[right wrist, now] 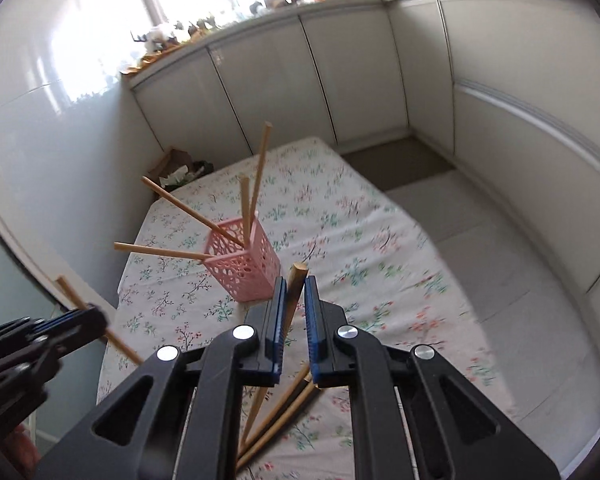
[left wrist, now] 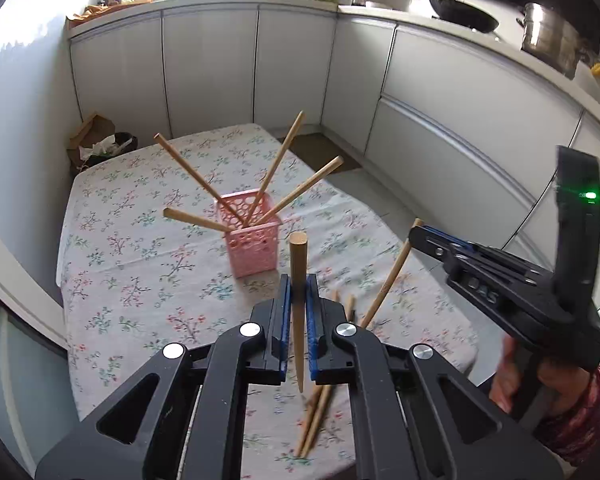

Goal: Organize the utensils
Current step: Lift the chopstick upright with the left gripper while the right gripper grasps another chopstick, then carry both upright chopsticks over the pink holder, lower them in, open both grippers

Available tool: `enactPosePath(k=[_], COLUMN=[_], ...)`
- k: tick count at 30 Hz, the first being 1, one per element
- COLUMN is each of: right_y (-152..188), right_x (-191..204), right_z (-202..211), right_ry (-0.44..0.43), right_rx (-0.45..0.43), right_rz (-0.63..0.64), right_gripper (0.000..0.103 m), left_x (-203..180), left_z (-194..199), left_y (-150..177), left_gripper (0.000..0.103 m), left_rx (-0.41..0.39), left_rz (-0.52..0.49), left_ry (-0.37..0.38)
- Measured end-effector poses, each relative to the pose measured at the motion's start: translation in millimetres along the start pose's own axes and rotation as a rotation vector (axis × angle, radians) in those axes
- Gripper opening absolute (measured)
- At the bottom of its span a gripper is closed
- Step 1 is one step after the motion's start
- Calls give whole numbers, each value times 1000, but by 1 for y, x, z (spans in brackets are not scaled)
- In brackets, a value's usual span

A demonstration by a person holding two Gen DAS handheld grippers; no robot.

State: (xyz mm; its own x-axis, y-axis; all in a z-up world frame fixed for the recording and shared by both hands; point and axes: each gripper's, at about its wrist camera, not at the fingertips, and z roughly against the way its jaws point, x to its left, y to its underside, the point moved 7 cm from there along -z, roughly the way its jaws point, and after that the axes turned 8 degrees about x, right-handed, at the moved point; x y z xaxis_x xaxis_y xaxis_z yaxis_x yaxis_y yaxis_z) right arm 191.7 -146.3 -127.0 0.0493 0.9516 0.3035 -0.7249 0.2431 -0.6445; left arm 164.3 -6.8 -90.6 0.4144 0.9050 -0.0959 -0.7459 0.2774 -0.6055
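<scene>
Clamped low in the left wrist view, the left gripper (left wrist: 299, 300) grasps an upright chopstick (left wrist: 299, 280); pink basket (left wrist: 252, 236) sits centre frame. Right wrist view: right gripper (right wrist: 296, 300) pinches another chopstick (right wrist: 294, 292). Better to lower tips first into the basket, one at a time.

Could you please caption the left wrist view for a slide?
Left gripper and right gripper each hold a chopstick near the pink basket.

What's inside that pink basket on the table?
Four wooden chopsticks stand in the pink basket, fanning outward with their thick ends up. Their lower tips are mostly hidden behind its perforated walls, so whether anything else lies at the bottom cannot be seen.
</scene>
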Motion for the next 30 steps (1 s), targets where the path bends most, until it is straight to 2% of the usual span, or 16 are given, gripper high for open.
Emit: enactPosePath(k=[9,12,15,17,20,21,24,26,28,30], right_y=[-33,-42,-46,-42,-21,-5,28,47,63,69], right_x=[-1,-6,-16,-28,-57,-74,-114,-130,-138,-141], right_z=[58,67,67,52,0,-25,-69,-89,-108,-120], right_ry=[47,42,51,53,43,19,26,41,100,141], right_rx=[-93,-112,-107,-49,158,268,429,502,575,596], right_rz=[57,56,39,4,-116,-200,-369,-433,-455,-473], right_gripper=[8,8,8,9,10,13,19,30,32,33], left_x=[-16,-17,-21,-23,-26,-26,-26,-25,-23,-19], left_z=[34,47,54,54,47,42,34,28,24,22], left_y=[-30,-44,-49,-48,-41,-37,-28,-24,-23,-22], left_gripper=[6,6,6,6,6,6,6,6,6,6], left_rx=[-88,-121,-131,-126,-109,-97,-75,-65,-61,-62], left_rz=[14,15,11,1,-2,-1,-3,-10,-4,-3], left_ry=[11,6,32,31,35,41,53,62,73,81])
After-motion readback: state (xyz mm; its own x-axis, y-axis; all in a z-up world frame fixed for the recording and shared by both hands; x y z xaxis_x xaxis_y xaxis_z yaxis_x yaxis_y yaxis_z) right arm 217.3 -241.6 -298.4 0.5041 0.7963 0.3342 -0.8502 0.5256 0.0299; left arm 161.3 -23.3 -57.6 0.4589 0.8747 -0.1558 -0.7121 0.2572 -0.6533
